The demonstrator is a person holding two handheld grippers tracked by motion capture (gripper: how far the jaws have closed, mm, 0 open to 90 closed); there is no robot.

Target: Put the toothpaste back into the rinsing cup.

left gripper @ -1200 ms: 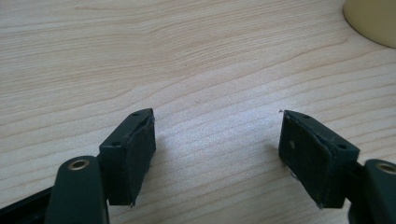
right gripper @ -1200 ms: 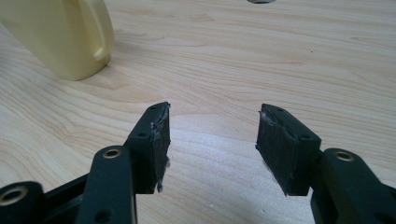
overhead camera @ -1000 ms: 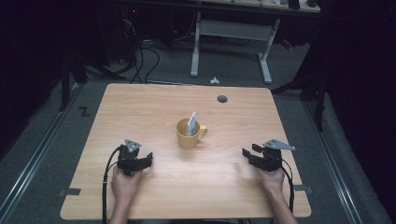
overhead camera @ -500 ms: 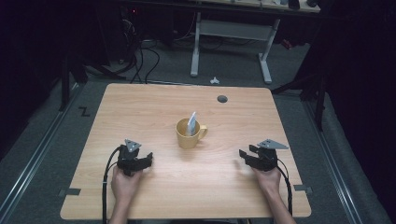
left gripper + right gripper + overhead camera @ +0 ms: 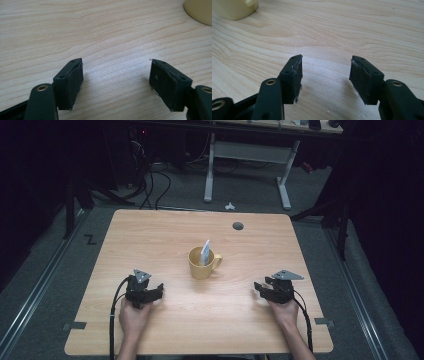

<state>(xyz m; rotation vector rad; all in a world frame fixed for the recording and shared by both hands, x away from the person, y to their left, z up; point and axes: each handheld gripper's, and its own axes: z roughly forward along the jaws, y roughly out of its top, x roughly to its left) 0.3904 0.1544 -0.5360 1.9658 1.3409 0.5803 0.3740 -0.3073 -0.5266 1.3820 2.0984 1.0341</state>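
Observation:
A yellow mug [image 5: 204, 263] stands upright near the middle of the wooden table [image 5: 165, 235], handle to the right, with a pale packet [image 5: 205, 251] sticking out of it. My left gripper [image 5: 156, 292] rests low over the table, left and nearer than the mug, jaws open on bare wood [image 5: 116, 77]; the mug's base [image 5: 198, 11] shows at that view's top right. My right gripper [image 5: 260, 288] sits to the mug's right and nearer, also open with nothing between its jaws [image 5: 325, 75]; the mug [image 5: 234, 8] appears at the top left.
A round cable hole [image 5: 238, 226] lies in the table's far right part. Beyond the table stand a white desk frame [image 5: 247, 160] and floor cables [image 5: 150, 185]. Grey carpet surrounds the table.
The right gripper has shifted slightly left and nearer over the table. The left gripper and the mug have not moved.

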